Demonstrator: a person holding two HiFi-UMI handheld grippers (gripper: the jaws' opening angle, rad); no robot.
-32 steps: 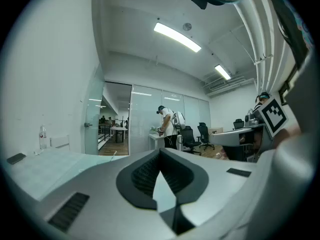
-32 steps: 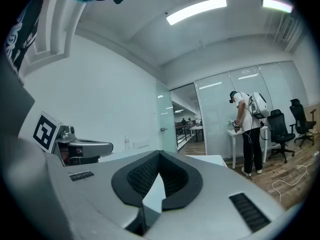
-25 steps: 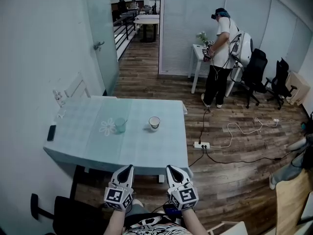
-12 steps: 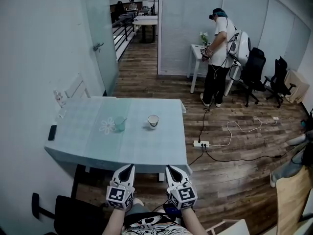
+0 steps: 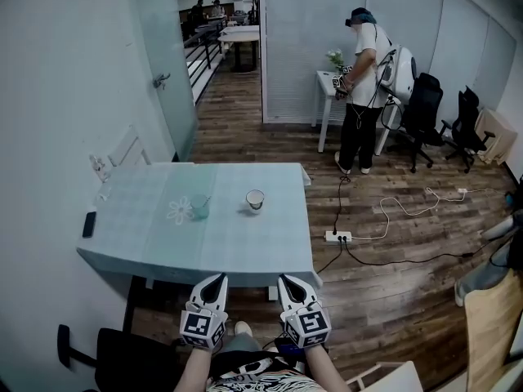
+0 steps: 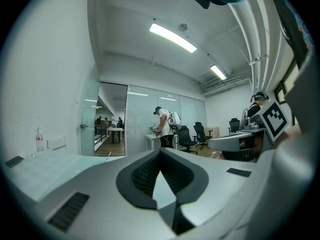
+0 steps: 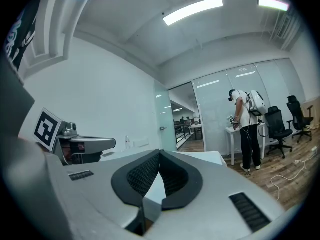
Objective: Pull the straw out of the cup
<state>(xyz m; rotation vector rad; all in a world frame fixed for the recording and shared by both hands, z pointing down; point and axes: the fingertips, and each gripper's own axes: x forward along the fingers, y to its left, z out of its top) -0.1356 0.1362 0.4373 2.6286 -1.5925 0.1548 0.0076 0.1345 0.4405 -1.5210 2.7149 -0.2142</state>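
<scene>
A clear cup (image 5: pixel 199 207) stands near the middle of the pale table (image 5: pixel 245 251), and a thin straw (image 5: pixel 205 203) leans out of it to the right. Both grippers hang at the table's near edge, well short of the cup. My left gripper (image 5: pixel 217 278) is shut with nothing between its fingers; in the left gripper view its jaw tips (image 6: pixel 161 149) meet. My right gripper (image 5: pixel 286 279) beside it is likewise shut and empty, with its tips (image 7: pixel 160 152) touching. The jaws hide the cup in both gripper views.
A white cup (image 5: pixel 256 201) stands right of the clear cup, and a flower-shaped mat (image 5: pixel 179 211) lies left of it. A phone (image 5: pixel 88 224) and a bottle (image 5: pixel 101 170) are at the table's left. A person (image 5: pixel 359 88) stands at a far desk; a power strip (image 5: pixel 338 237) and cables lie on the floor.
Both grippers stay shut in the same place. Only the head view has drifted a little; the cup and straw have not moved on the table.
</scene>
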